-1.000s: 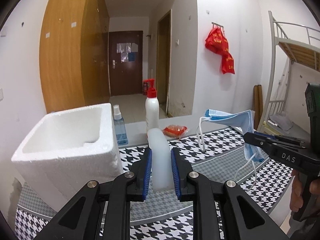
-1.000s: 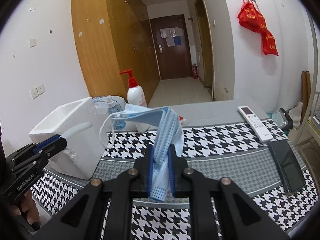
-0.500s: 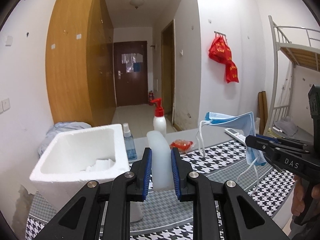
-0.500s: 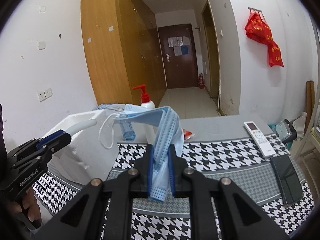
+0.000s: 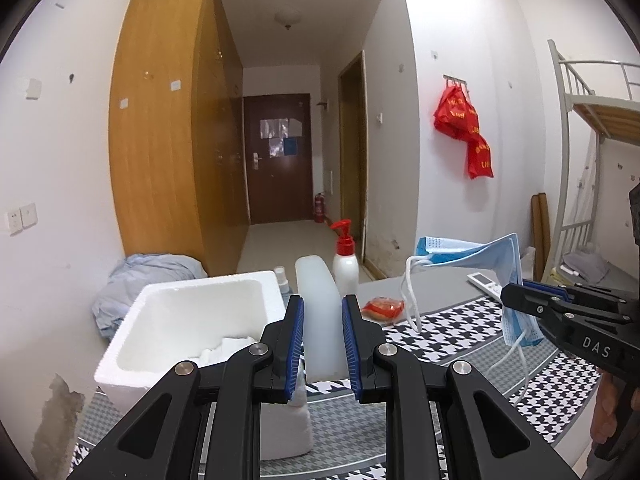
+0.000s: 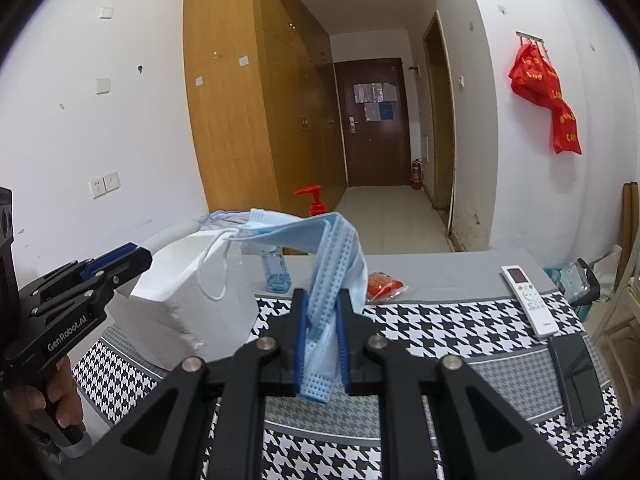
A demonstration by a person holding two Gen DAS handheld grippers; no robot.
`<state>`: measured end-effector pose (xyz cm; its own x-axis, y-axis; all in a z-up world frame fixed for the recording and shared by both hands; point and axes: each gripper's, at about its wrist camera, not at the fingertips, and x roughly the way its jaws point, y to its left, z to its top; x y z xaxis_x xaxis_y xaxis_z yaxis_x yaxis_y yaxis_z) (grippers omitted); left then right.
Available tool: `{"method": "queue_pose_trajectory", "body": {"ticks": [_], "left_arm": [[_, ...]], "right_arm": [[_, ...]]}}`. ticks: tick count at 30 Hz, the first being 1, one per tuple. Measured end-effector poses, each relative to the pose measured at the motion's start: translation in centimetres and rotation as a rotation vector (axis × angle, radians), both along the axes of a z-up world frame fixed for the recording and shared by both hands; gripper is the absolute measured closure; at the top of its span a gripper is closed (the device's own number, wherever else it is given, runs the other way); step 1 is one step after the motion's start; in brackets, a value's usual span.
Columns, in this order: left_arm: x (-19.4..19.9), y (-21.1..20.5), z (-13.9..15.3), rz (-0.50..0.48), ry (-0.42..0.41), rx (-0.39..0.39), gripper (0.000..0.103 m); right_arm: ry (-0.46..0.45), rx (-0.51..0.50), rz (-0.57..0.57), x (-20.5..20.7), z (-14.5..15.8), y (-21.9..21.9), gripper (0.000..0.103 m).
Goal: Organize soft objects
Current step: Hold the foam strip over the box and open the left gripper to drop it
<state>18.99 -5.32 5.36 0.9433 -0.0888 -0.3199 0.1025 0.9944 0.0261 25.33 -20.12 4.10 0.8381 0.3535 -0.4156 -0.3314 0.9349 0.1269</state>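
My left gripper (image 5: 322,314) is shut on a pale, translucent soft strip (image 5: 316,280) that stands up between its blue pads, just above the near right corner of the white foam box (image 5: 192,320). Something white and crumpled (image 5: 228,348) lies inside the box. My right gripper (image 6: 322,310) is shut on a light blue face mask (image 6: 312,228), which drapes over its fingertips with the ear loops (image 6: 212,268) hanging left. In the left wrist view the right gripper (image 5: 516,296) hovers over the houndstooth table with the mask (image 5: 472,252). The left gripper (image 6: 136,256) shows beside the box (image 6: 188,304) in the right wrist view.
A red-capped pump bottle (image 5: 345,260), a small spray bottle (image 6: 276,272) and a red packet (image 5: 382,307) stand behind the box. A remote (image 6: 528,300) and a dark phone (image 6: 578,380) lie at the table's right. A blue cloth heap (image 5: 148,276) sits behind the box. A bunk bed (image 5: 592,120) stands on the right.
Both grippers have risen with the strip and the mask still held. The foam box and the table have dropped lower in both views, and more of the box's inside shows.
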Motion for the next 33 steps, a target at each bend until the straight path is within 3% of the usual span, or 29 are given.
{"method": "queue_pose_trajectory", "body": {"ticks": [33], "left_arm": [[-1.3, 7.4, 0.7, 0.197, -0.002, 0.007, 0.082]], "right_arm": [[-0.021, -0.027, 0.24, 1.4, 1.4, 9.9, 0.086]]}}
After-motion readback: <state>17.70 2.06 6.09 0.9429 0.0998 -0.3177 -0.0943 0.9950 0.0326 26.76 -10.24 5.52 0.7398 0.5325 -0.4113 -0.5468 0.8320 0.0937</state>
